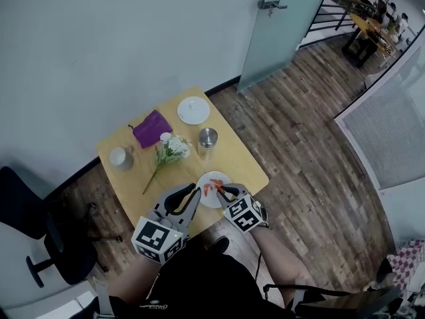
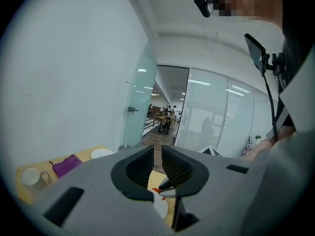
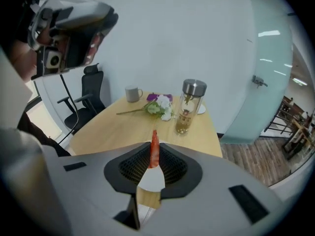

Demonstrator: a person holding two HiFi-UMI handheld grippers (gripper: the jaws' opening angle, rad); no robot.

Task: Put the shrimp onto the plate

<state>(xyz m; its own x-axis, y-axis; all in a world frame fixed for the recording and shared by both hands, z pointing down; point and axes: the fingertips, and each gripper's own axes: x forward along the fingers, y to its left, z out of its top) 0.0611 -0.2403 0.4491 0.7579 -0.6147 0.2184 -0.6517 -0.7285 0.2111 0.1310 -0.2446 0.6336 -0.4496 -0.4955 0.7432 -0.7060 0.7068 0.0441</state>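
A white plate [image 1: 214, 180] lies at the near edge of the wooden table [image 1: 139, 178]. My right gripper [image 1: 222, 190] hovers over it, shut on a red shrimp [image 3: 154, 150] that stands upright between the pads; the plate [image 3: 151, 180] shows white just beneath. In the head view the shrimp [image 1: 210, 189] is a red streak above the plate. My left gripper [image 1: 196, 191] is beside the plate's left rim, its jaws almost together with only a thin slit and nothing in them. In the left gripper view [image 2: 157, 163] the shrimp [image 2: 155, 190] and plate [image 2: 160, 208] show below the jaws.
Further back on the table are a steel-lidded bottle [image 1: 207, 140], a flower sprig [image 1: 169, 150], a mug [image 1: 118, 157], a purple cloth [image 1: 151, 128] and a small white dish [image 1: 193, 110]. A black office chair [image 1: 40, 244] stands at the left.
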